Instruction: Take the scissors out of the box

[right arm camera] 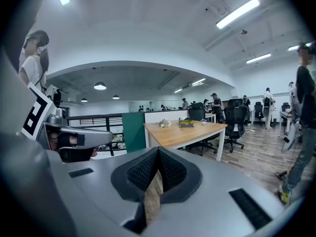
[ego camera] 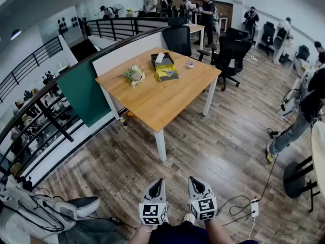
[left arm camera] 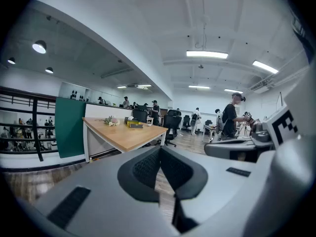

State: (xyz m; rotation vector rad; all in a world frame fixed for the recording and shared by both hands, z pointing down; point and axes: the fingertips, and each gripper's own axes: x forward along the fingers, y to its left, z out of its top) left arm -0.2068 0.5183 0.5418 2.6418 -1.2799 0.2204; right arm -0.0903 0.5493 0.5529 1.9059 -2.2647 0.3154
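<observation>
The left tool point(ego camera: 158, 183) and right tool point(ego camera: 194, 181) are closed on nothing, carried low ahead: the box point(ego camera: 163, 65) lies well off on the tabletop point(ego camera: 152, 100), so approach likely comes first.

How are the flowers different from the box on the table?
The flowers are pale pink and green; the box is black with something yellow inside. The flowers look smaller than the box. Both lie on the wooden table, side by side.

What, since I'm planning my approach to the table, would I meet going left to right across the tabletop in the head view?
flower bunch → box → small pink object
</observation>
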